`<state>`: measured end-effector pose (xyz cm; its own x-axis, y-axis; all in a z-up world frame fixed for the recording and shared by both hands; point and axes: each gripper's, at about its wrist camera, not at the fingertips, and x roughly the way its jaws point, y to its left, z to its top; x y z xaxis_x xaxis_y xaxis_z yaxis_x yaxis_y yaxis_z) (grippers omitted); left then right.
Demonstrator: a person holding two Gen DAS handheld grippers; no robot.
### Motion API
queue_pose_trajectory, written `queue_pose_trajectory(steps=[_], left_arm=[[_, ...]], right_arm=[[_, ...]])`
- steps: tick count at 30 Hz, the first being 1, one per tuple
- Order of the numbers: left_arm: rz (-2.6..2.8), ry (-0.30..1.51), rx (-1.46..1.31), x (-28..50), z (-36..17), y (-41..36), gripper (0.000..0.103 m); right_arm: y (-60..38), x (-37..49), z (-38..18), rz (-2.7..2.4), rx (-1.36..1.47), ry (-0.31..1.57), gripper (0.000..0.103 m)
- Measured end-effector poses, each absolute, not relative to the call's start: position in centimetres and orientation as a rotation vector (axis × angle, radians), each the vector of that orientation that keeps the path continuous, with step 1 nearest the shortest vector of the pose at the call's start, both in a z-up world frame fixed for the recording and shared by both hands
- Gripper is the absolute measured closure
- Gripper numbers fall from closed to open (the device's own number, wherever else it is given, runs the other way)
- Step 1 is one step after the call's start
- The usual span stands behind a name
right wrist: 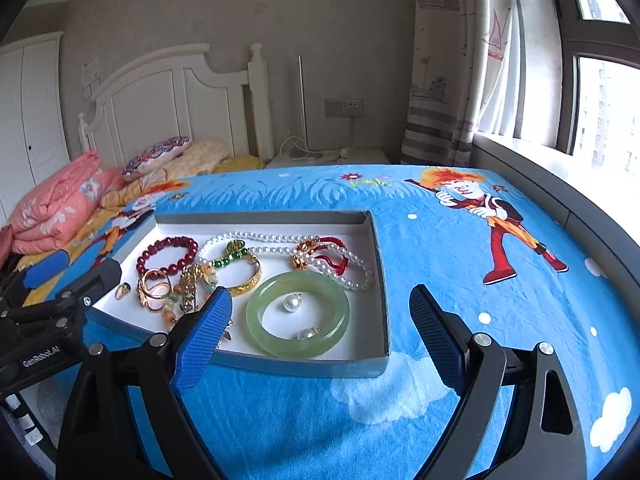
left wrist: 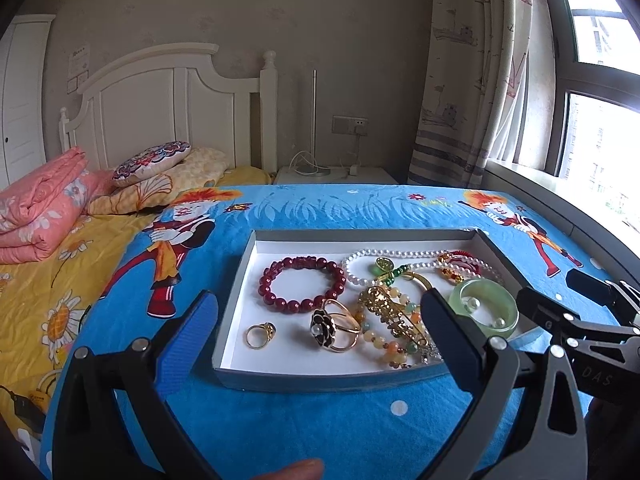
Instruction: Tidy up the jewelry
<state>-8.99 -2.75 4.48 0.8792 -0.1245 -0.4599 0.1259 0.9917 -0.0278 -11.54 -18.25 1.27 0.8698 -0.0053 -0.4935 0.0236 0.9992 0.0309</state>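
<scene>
A shallow white-lined tray (left wrist: 256, 254) lay on a blue cartoon-print blanket (left wrist: 320, 420), and all the jewelry sat inside it. At its left part rested a dark red bead bracelet (left wrist: 302, 283), with a small gold ring (left wrist: 261, 335) and a larger gold ring bearing a dark flower (left wrist: 334, 326) nearer the front edge. A white pearl necklace (right wrist: 280, 237) trailed across the back, tangled with a red cord piece (right wrist: 326, 254) and a gold bangle (right wrist: 246, 280). A pale green jade bangle (right wrist: 298, 314) lay at the tray's front right corner, ringing two loose pearl earrings (right wrist: 290, 303). The left gripper (left wrist: 320, 328) hovered over the tray's front edge, jaws spread wide and holding nothing. The right gripper (right wrist: 320, 322) hung beside it, likewise wide apart and empty, near the jade bangle.
</scene>
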Motion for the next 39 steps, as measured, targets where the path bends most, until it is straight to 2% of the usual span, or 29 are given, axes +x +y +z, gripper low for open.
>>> queue_pose_trajectory(steps=[39], left_arm=[[-0.131, 0.478, 0.017, -9.38, 4.57, -3.02, 0.002]], right_arm=[[-18.77, -11.45, 1.15, -0.038, 0.059, 0.520, 0.016]])
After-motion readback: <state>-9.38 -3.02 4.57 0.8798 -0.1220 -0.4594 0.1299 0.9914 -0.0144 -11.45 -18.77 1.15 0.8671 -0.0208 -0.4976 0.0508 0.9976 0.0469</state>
